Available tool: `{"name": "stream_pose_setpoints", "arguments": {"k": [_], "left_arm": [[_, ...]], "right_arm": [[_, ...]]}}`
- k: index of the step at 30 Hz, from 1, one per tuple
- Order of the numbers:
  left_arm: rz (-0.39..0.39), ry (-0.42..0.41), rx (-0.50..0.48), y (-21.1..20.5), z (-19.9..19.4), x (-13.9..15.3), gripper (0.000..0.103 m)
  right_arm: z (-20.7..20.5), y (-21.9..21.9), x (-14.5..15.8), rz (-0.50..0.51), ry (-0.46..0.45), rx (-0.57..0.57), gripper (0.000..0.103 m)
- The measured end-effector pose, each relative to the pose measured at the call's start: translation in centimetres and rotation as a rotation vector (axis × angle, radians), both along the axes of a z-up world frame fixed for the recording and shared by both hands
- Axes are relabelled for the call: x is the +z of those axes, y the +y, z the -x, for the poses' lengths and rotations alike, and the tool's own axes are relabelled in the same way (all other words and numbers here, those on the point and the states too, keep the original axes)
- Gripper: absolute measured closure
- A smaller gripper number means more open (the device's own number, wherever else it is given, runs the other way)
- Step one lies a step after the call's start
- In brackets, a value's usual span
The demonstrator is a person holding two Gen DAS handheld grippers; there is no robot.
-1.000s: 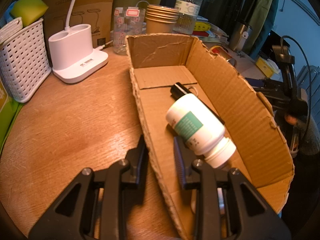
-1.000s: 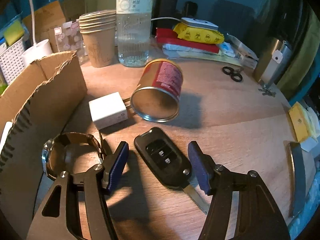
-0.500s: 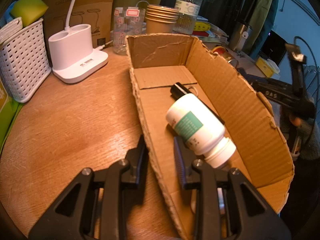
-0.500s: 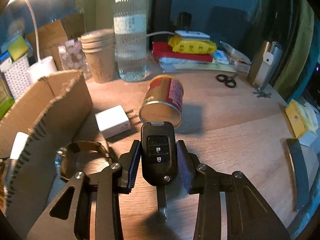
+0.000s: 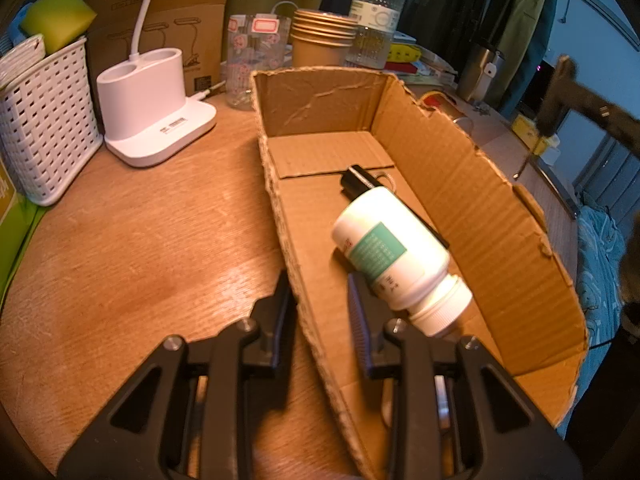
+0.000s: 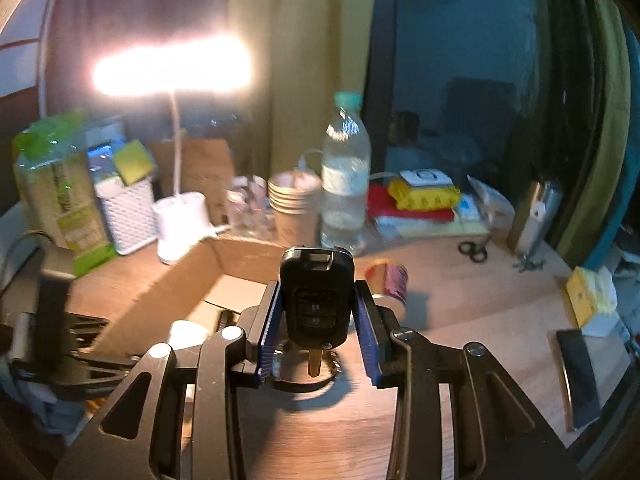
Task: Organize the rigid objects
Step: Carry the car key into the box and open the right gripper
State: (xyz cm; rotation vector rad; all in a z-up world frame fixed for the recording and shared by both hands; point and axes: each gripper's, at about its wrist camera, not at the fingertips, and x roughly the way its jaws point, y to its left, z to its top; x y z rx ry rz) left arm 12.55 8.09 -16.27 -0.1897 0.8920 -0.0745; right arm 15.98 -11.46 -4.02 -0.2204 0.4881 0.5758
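Observation:
My right gripper (image 6: 317, 322) is shut on a black car key (image 6: 316, 300) and holds it high above the table, blade pointing down. Below it lies a metal watch (image 6: 304, 376). The cardboard box (image 5: 472, 184) lies open on the wooden table; it also shows in the right wrist view (image 6: 208, 272). Inside it lie a white pill bottle (image 5: 394, 256) and a black object (image 5: 356, 178). My left gripper (image 5: 320, 312) is shut on the box's left wall (image 5: 280, 200), one finger outside and one inside.
A white lamp base (image 5: 154, 108), a white basket (image 5: 44, 120), paper cups (image 5: 322, 44), a glass (image 5: 256, 64) and a water bottle (image 5: 376, 16) stand behind the box. A red tin (image 6: 386, 280), scissors (image 6: 474, 250) and a black flat object (image 6: 576, 376) lie right of it.
My right gripper closed on the car key on the table and lifted it high, toward the box. The left gripper and box have not moved.

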Motion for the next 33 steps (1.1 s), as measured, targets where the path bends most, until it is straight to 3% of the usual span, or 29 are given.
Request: {"name": "stream_pose_setpoints", "arguments": {"k": [12, 21, 33], "left_arm": [[0.0, 0.0, 0.0, 0.0, 0.0, 0.0, 0.074], [0.0, 0.0, 0.0, 0.0, 0.0, 0.0, 0.074], [0.0, 0.0, 0.0, 0.0, 0.0, 0.0, 0.074]], "right_arm": [[4.4, 2.1, 1.5, -0.052, -0.004, 0.148, 0.066], [5.3, 4.1, -0.8, -0.034, 0.072, 0.222, 0.066], [4.0, 5.3, -4.5, 0.035, 0.159, 0.211, 0.066]]}}
